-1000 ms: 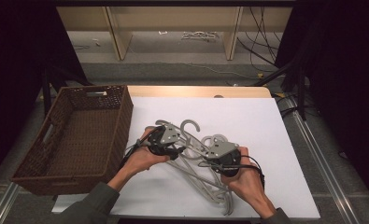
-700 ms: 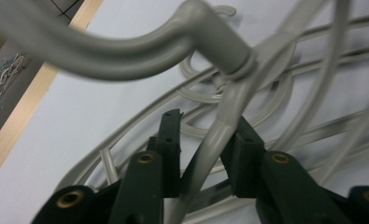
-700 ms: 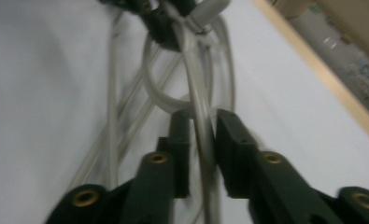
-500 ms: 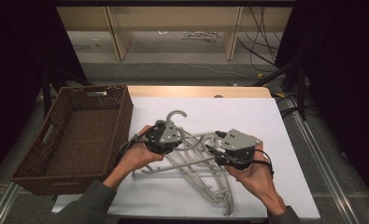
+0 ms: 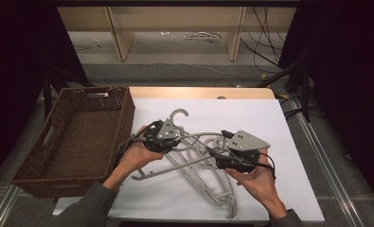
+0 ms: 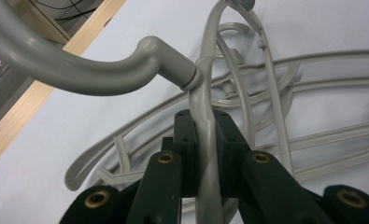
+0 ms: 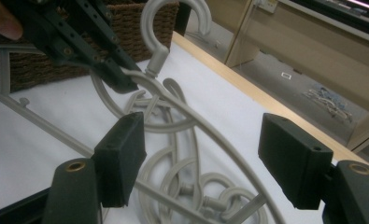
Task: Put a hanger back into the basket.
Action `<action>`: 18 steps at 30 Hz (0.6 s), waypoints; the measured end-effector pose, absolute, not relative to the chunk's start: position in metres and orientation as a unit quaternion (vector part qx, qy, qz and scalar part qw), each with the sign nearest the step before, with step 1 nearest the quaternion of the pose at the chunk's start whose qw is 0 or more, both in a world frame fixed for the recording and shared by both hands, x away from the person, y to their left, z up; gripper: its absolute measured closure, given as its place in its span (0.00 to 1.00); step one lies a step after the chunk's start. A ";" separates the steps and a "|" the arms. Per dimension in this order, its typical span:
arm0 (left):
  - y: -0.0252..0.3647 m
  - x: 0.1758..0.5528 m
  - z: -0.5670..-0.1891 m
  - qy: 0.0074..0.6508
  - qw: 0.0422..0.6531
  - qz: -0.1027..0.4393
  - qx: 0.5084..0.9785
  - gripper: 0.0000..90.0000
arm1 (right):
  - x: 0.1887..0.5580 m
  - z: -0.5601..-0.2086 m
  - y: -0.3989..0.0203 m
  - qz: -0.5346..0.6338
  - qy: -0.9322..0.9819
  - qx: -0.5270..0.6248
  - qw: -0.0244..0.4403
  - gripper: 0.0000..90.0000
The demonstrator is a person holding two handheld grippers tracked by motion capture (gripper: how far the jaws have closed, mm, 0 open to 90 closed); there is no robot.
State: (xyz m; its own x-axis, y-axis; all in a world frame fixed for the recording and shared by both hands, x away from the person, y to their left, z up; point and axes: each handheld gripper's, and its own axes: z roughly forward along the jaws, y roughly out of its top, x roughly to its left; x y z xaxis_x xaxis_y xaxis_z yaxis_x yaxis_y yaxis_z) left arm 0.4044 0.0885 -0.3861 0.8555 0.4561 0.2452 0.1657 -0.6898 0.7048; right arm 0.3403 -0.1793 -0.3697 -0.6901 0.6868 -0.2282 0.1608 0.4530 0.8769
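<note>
Grey plastic fills the left gripper's (image 6: 205, 154) grip: its two black jaws are clenched on the top bar of a coat hanger (image 6: 205, 93), just below the neck of its curved hook (image 6: 79, 70). In the high view this left gripper (image 5: 168, 137) holds that hanger a little above the table, with the hook pointing away from the person, and the left hand (image 5: 137, 158) wraps the gripper body from below.

The right gripper (image 7: 201, 154) has just been opening; its black pads (image 7: 121, 154) stand wide apart, pressing on nothing, though a thin hanger arm crosses the gap between them. In the high view the right gripper (image 5: 222, 149) sits to the right of the left one, cradled by the right hand (image 5: 253, 177).

Under both grippers lies a tangled pile of hangers (image 5: 208, 179), the same grey, spread over a white table cover (image 5: 279, 198). A dark brown wicker basket (image 5: 38, 165) stands just beside the cover's left edge.
</note>
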 end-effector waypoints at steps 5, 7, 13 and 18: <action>0.098 0.406 -0.379 0.193 0.356 0.207 0.891 0.91 | 0.338 -0.377 -0.187 0.466 0.787 0.281 0.292 0.37; 0.101 0.406 -0.377 0.200 0.362 0.205 0.887 0.91 | 0.336 -0.382 -0.191 0.470 0.784 0.291 0.282 0.37; 0.106 0.407 -0.364 0.206 0.369 0.213 0.881 0.91 | 0.336 -0.393 -0.203 0.486 0.769 0.319 0.264 0.37; 0.105 0.406 -0.351 0.202 0.369 0.222 0.880 0.90 | 0.334 -0.399 -0.207 0.491 0.764 0.328 0.261 0.37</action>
State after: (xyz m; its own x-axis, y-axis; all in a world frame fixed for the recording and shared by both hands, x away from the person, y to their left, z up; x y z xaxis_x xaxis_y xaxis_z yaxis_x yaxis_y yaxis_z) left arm 0.4061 0.1047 -0.3505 0.8196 0.5198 0.2409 0.1924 -0.6458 0.7389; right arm 0.3337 -0.2073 -0.3991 -0.6477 0.7581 -0.0766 0.2453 0.3026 0.9210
